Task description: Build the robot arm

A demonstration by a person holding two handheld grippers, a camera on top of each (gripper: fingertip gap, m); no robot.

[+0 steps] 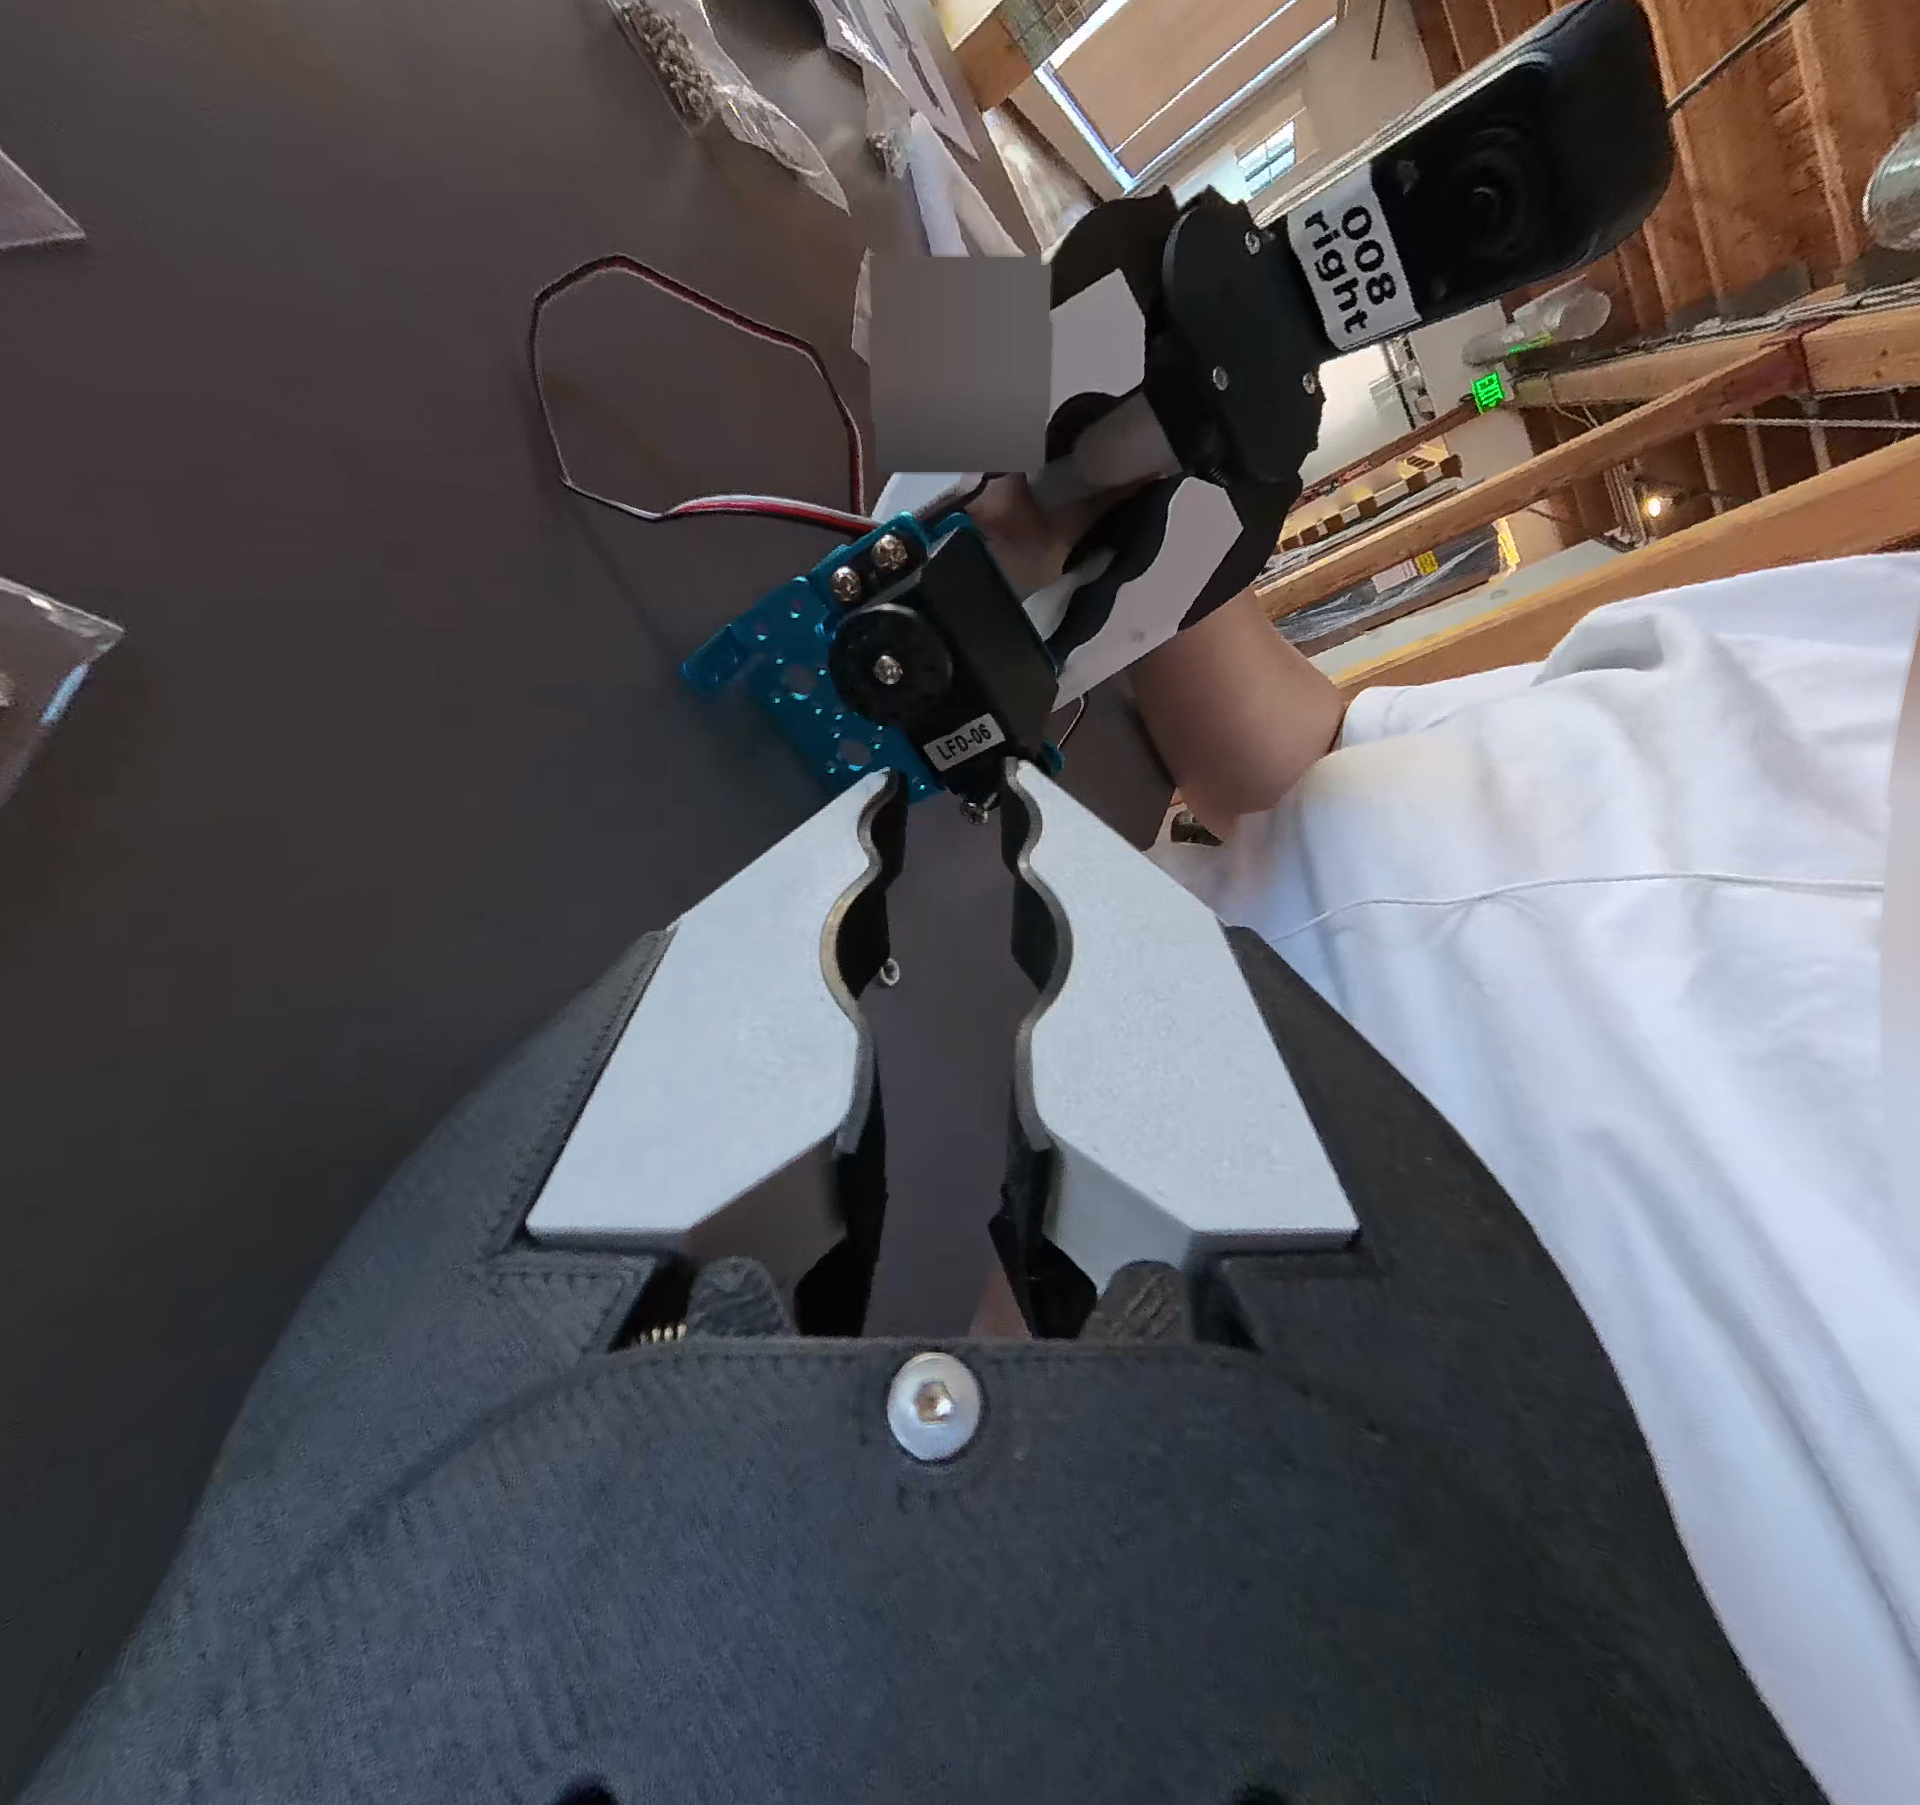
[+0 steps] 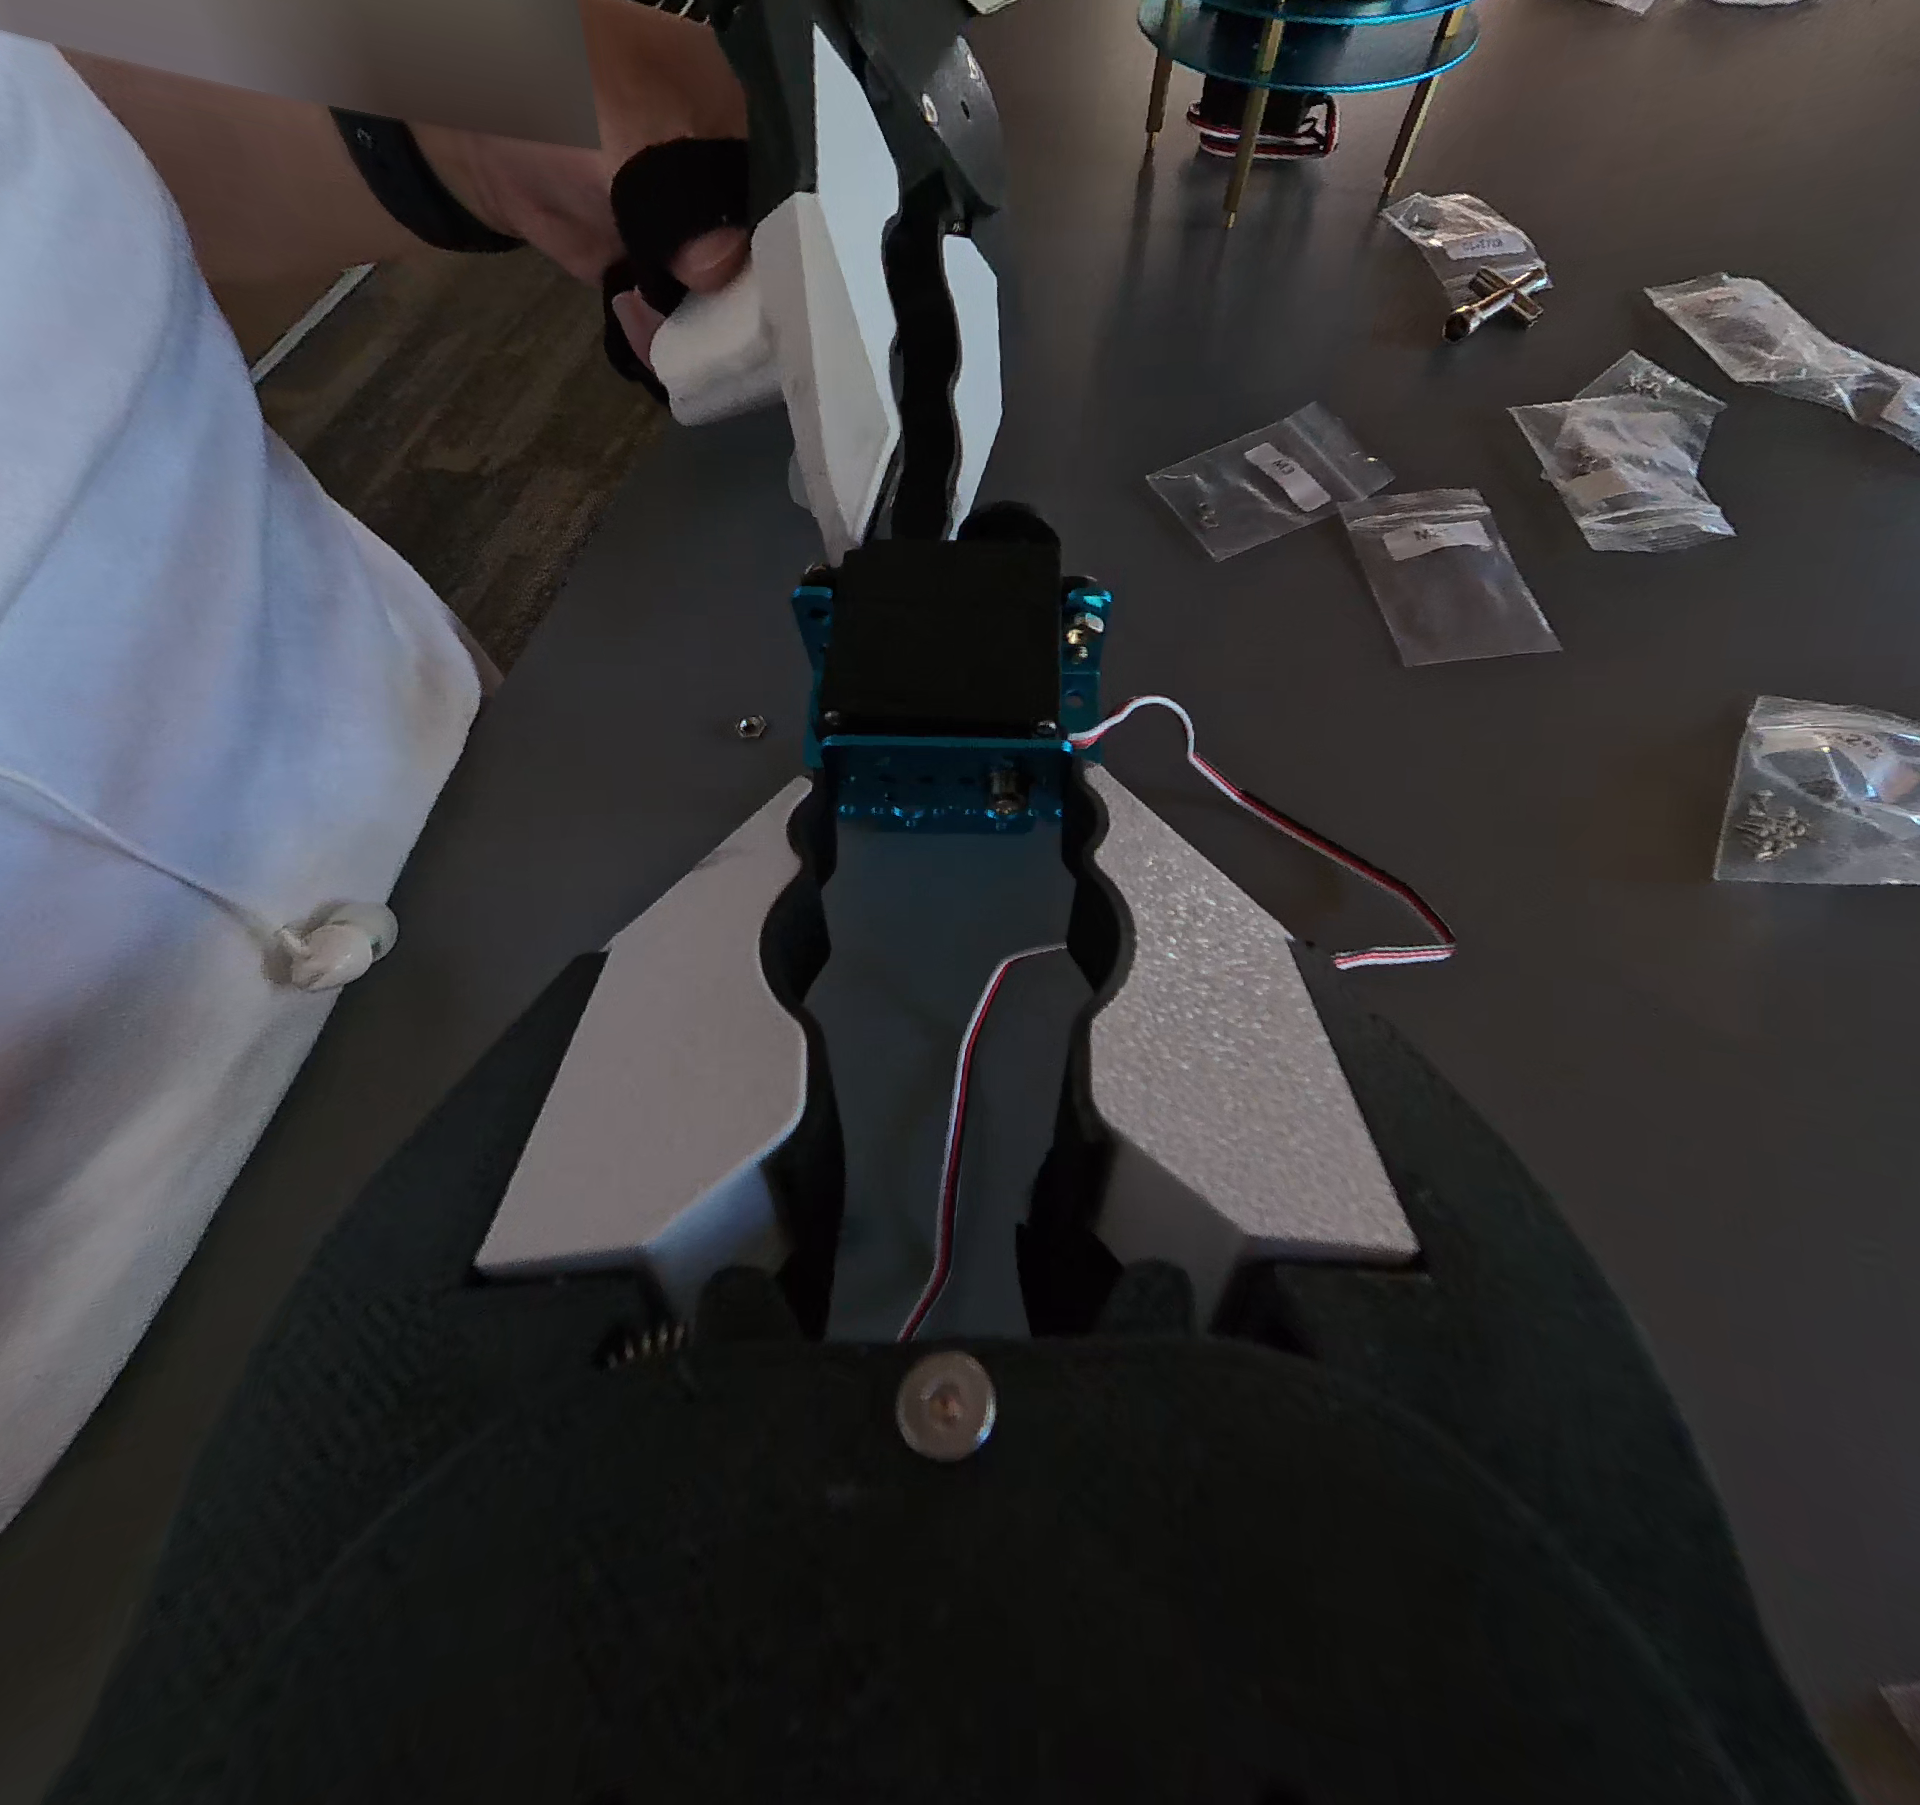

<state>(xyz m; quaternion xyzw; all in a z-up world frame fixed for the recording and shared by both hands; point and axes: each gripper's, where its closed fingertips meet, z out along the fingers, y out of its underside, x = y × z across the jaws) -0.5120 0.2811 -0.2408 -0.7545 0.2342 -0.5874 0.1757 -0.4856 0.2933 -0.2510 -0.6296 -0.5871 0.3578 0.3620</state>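
Clear hardware bags lie scattered on the grey table; both the left gripper and right gripper pinch the blue-bracketed servo.

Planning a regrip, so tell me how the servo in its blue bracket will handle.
The servo with blue bracket looks rigid and probably dense. Its metal edges may slip or twist between the right gripper jaws. The striped lead is floppy and could snag.

Left hand-held gripper pinches small screw — beneath servo.
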